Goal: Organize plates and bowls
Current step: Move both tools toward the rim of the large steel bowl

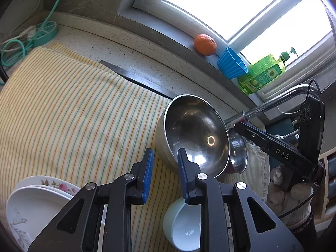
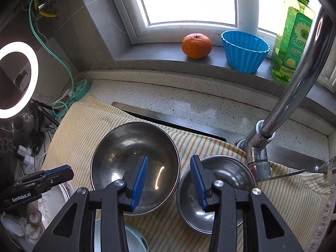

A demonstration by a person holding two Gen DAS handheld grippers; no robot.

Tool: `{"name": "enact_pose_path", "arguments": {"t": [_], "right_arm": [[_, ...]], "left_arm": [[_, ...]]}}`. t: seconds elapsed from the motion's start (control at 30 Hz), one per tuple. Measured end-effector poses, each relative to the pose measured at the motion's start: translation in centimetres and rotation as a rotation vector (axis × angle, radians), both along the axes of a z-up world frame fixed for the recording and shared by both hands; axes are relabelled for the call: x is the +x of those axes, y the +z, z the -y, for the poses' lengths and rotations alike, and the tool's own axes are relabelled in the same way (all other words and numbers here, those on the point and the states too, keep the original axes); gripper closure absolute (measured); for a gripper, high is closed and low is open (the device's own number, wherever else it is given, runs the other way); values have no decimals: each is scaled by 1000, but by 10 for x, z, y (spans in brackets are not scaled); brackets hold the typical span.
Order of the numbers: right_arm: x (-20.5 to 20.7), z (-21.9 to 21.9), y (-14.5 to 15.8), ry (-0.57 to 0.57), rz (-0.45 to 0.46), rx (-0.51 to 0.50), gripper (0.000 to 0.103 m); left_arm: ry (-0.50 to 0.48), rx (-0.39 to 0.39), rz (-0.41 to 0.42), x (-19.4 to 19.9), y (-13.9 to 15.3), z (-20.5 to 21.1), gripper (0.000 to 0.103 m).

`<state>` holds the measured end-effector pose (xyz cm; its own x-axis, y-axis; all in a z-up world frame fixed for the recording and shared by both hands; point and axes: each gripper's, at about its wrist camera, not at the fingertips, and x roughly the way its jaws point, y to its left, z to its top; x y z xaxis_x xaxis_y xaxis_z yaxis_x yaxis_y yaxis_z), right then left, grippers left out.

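Grippers angled steeply down: left gripper (image 1: pixel 164 174) fingers spread, empty; right gripper (image 2: pixel 169 180) fingers spread, straddling large steel bowl (image 2: pixel 134 159) rim.

Two steel bowls (image 2: pixel 134 163) (image 2: pixel 216 195) side by side, stacked plates (image 1: pixel 40 205), pale bowl (image 1: pixel 182 226)

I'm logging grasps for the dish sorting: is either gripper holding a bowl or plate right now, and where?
Nothing is held. The left gripper and right gripper both stand open, above the large steel bowl and small steel bowl, pads touching nothing.
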<state>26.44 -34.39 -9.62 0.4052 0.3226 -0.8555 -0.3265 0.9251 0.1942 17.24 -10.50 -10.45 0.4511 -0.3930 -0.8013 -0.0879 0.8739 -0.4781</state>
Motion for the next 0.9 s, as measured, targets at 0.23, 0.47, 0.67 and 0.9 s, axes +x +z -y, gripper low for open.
{"name": "enact_pose_path", "arguments": {"t": [0.23, 0.47, 0.67, 0.9], "right_arm": [[15, -1, -15, 28, -35, -18, 78], [25, -2, -22, 35, -57, -21, 83], [28, -5, -27, 52, -73, -27, 85], [30, -9, -33, 58, -90, -34, 90]], "left_arm": [[9, -4, -26, 10, -10, 10, 81], [19, 1, -42, 18, -18, 14, 81], [15, 4, -48, 20, -22, 15, 81], [9, 13, -55, 21, -26, 15, 83]]}}
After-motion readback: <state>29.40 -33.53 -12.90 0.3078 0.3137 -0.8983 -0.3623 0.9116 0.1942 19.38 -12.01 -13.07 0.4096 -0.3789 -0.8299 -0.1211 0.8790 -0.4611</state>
